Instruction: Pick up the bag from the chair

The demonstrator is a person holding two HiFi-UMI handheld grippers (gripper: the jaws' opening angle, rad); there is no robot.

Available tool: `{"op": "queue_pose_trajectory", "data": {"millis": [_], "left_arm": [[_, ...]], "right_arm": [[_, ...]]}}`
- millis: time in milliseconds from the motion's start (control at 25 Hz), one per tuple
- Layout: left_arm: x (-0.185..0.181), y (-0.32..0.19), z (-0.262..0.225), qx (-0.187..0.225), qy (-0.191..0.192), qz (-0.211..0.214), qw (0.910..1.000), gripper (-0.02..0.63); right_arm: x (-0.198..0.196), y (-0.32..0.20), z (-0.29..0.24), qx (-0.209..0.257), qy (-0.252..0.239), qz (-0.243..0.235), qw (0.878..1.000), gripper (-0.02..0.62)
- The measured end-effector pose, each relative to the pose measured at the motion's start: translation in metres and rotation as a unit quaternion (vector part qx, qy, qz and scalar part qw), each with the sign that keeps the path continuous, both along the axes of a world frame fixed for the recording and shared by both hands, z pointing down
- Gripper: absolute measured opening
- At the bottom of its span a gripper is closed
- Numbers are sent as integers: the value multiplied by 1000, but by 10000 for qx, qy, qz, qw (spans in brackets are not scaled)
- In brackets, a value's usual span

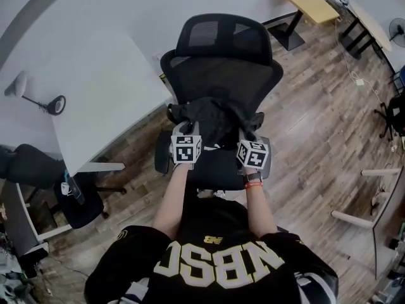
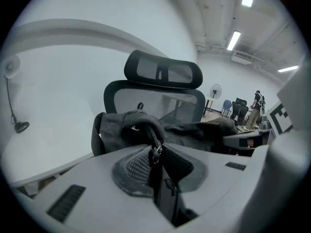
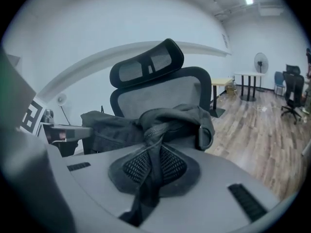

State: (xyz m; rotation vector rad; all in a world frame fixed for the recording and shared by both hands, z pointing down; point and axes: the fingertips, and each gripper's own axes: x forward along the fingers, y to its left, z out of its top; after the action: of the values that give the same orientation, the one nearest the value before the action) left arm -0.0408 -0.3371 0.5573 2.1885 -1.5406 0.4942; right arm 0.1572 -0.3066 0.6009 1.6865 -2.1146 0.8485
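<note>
A black fabric bag [image 1: 214, 118] lies on the seat of a black mesh office chair [image 1: 221, 56]. My left gripper [image 1: 186, 145] is shut on the bag's left side, with zippered fabric [image 2: 154, 152] pinched between its jaws. My right gripper [image 1: 253, 152] is shut on the bag's right side, a fold of cloth [image 3: 150, 176] caught between its jaws. In both gripper views the bag [image 2: 146, 127] [image 3: 160, 123] bunches up in front of the chair's backrest [image 2: 160, 98] [image 3: 160, 93].
A white desk [image 1: 82, 100] with a small lamp [image 1: 38, 100] stands at the left, close to the chair. Another dark chair [image 1: 76, 198] is at the lower left. A wooden table [image 1: 304, 2] and more furniture [image 1: 364, 27] sit at the back right on wood flooring.
</note>
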Motion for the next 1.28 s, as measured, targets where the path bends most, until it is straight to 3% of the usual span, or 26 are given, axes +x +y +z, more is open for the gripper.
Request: {"op": "queue_pose_trajectory", "data": {"millis": [520,1080,1280], "left_arm": [[-6,-45,-113,1056,341,-149,9937,67],[2,-72,-232,2426,279,28,9697,67],[6,-75,-258,2706,360,106,9620,67]], "right_arm": [[-6,-58,-121,1099,-36,23,9939,35],[-4,-91,-245,2418,135,61,9702,37],[0,-92,-278,2824,184,144,9590,37]]}}
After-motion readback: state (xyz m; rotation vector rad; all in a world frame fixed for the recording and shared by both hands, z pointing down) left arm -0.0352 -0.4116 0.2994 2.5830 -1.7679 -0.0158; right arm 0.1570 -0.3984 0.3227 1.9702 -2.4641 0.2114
